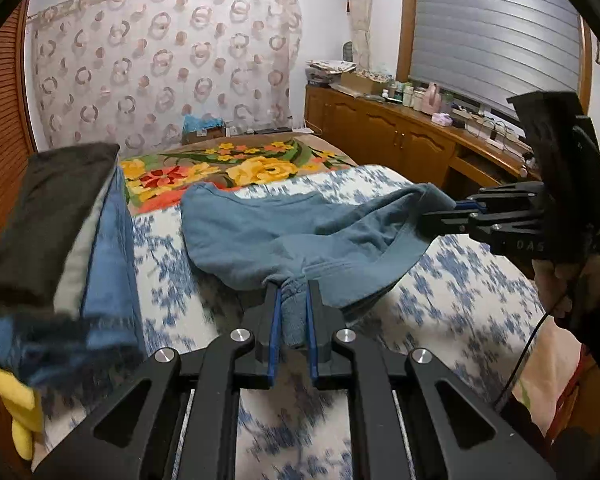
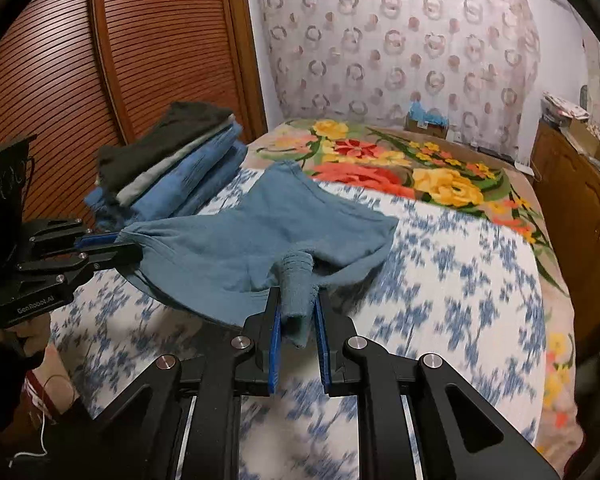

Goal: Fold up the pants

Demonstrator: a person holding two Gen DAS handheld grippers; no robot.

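Left tongs [image 1: 293, 312] and right tongs [image 2: 297, 316] each clamp bunched corners of the blue-grey cotton pants [image 1: 284, 232]; a thin bite risks slippage and an uneven fold.

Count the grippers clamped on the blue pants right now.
2. The left gripper pinches one bunched corner of the blue pants; the right gripper pinches the other. None appear hidden.
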